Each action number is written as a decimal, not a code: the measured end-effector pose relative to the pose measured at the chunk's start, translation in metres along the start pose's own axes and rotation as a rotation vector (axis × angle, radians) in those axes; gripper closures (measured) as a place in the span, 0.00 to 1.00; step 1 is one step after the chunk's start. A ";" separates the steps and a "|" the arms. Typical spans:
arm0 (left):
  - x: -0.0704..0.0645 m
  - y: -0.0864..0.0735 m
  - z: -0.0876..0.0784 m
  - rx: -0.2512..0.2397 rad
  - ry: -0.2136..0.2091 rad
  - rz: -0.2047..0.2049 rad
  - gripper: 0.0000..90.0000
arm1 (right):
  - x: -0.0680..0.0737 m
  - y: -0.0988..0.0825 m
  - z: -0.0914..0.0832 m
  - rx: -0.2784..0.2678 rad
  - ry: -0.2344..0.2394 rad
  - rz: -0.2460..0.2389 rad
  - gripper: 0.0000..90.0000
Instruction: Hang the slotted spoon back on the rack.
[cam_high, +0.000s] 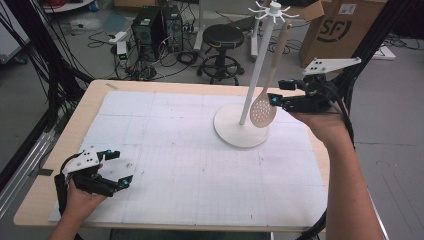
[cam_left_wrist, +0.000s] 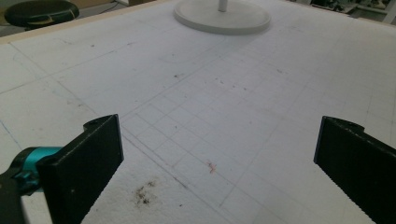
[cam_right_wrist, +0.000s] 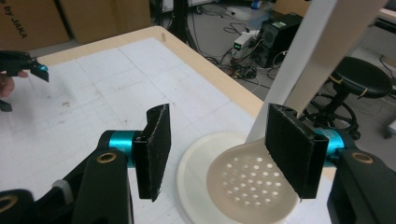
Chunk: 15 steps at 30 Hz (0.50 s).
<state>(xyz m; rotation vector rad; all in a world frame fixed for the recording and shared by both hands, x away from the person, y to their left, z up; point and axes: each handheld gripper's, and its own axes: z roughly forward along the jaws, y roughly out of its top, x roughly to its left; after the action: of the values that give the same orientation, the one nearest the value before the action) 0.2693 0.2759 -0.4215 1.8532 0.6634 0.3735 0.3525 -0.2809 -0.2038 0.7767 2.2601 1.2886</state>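
Observation:
A white hook stand (cam_high: 256, 67) rises from a round base (cam_high: 235, 134) at the back right of the gridded mat. A beige slotted spoon (cam_high: 263, 111) hangs from one of its top hooks, its perforated head just above the base. My right gripper (cam_high: 277, 92) is level with the spoon head, just to its right. In the right gripper view the jaws of this gripper (cam_right_wrist: 217, 144) stand apart, with the spoon head (cam_right_wrist: 252, 186) just beyond them and no pad pressing on it. My left gripper (cam_high: 121, 168) rests open near the front left, and nothing lies between its jaws (cam_left_wrist: 215, 154).
The white gridded mat (cam_high: 190, 160) covers most of the wooden table (cam_high: 95, 90). Behind the table stand a black stool (cam_high: 223, 37), computer towers (cam_high: 157, 25) with cables, and a cardboard box (cam_high: 345, 27). Black frame posts flank both sides.

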 end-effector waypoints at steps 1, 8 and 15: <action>0.000 0.000 0.000 -0.001 -0.002 0.000 0.02 | 0.002 -0.001 0.000 0.011 -0.002 -0.003 0.43; 0.000 0.000 0.000 -0.001 -0.006 0.000 0.02 | 0.011 -0.013 0.006 0.013 0.021 -0.001 0.42; 0.000 0.001 0.000 0.000 -0.005 0.002 0.02 | 0.023 -0.022 0.017 0.025 0.048 -0.017 0.38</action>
<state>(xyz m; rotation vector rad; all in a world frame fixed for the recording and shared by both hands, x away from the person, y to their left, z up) 0.2697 0.2758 -0.4208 1.8542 0.6583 0.3698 0.3396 -0.2645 -0.2330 0.7412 2.3194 1.2867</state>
